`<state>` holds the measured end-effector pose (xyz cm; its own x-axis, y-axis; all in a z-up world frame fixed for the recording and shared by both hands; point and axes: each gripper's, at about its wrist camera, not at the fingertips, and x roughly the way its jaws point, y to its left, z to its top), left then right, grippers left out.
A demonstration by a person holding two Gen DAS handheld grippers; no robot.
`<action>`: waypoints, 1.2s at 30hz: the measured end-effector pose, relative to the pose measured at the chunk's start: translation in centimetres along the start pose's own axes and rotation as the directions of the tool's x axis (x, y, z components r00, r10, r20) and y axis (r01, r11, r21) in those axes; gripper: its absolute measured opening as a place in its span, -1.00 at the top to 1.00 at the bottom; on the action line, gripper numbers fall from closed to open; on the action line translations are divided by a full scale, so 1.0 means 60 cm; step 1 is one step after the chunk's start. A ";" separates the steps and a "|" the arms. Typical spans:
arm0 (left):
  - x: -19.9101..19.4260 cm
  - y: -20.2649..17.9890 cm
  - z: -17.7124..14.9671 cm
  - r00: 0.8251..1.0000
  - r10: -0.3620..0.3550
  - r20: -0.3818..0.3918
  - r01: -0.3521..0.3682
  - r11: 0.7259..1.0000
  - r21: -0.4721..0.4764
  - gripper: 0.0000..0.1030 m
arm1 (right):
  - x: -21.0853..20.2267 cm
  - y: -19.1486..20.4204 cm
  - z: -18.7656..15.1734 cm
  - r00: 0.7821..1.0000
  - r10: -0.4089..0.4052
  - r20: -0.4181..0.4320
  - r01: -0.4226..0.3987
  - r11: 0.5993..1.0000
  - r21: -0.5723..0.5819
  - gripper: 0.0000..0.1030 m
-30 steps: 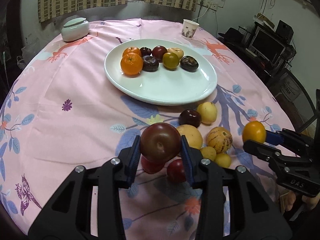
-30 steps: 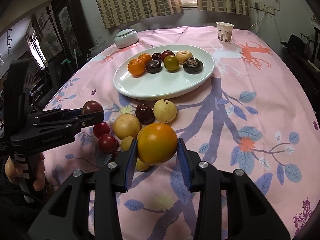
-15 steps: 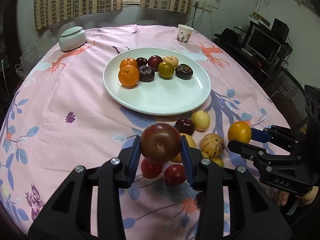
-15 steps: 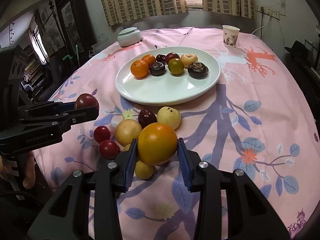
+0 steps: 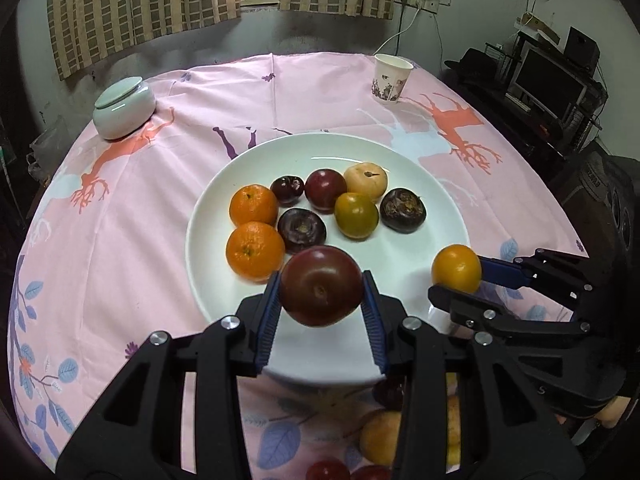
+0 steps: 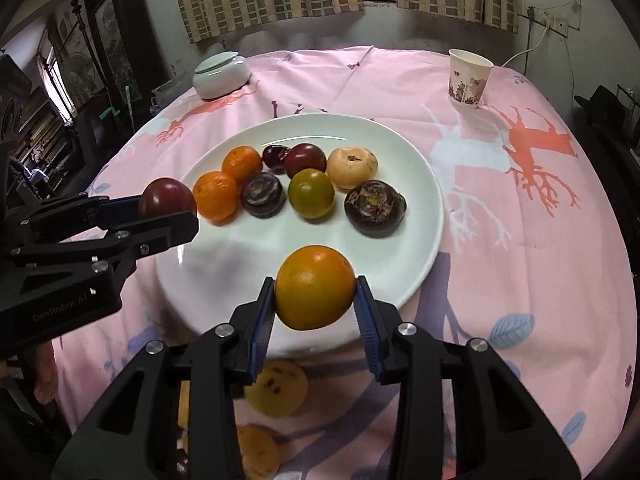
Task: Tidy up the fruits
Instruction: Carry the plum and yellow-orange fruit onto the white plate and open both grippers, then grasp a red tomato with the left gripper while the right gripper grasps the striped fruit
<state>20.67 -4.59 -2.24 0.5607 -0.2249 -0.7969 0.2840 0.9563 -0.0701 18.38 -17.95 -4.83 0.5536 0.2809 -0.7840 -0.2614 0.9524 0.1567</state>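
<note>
My left gripper (image 5: 320,304) is shut on a dark red tomato (image 5: 321,285) and holds it above the near part of the white plate (image 5: 436,184). My right gripper (image 6: 315,312) is shut on an orange tomato (image 6: 315,286), also above the plate's (image 6: 404,136) near side. Each gripper shows in the other's view, the right one (image 5: 456,280) to the right, the left one (image 6: 170,208) to the left. On the plate lie two oranges (image 5: 255,251), a green-yellow tomato (image 5: 356,215), dark fruits and a pale one.
Several loose fruits (image 6: 276,388) lie on the pink cloth near the table's front edge, partly hidden under the fingers. A paper cup (image 5: 391,78) stands at the back right, a lidded white jar (image 5: 123,106) at the back left. Shelves with a monitor (image 5: 548,80) stand right of the table.
Both grippers have moved forward from above the loose fruits to above the plate's near side, each still holding its tomato. The plate now looks larger and closer.
</note>
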 end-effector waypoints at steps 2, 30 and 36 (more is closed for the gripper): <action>0.022 0.001 0.009 1.000 -0.006 -0.023 0.005 1.000 -0.013 0.23 | 0.020 -0.009 0.012 1.000 -0.006 -0.008 0.007 1.000 0.013 0.23; -0.097 0.044 -0.070 0.991 0.068 0.113 -0.060 0.995 -0.078 -0.78 | -0.082 -0.010 -0.062 0.999 -0.016 0.034 0.016 1.000 0.001 -0.63; -0.132 0.048 -0.194 0.978 0.154 0.141 -0.140 0.984 -0.107 -0.79 | -0.119 0.035 -0.184 0.997 -0.008 0.073 0.006 0.999 0.032 -0.84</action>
<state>8.00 2.11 -3.11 0.7017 -0.0986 -0.7057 0.1175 0.9928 -0.0219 5.17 -19.27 -5.54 0.6122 0.2812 -0.7390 -0.2328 0.9573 0.1715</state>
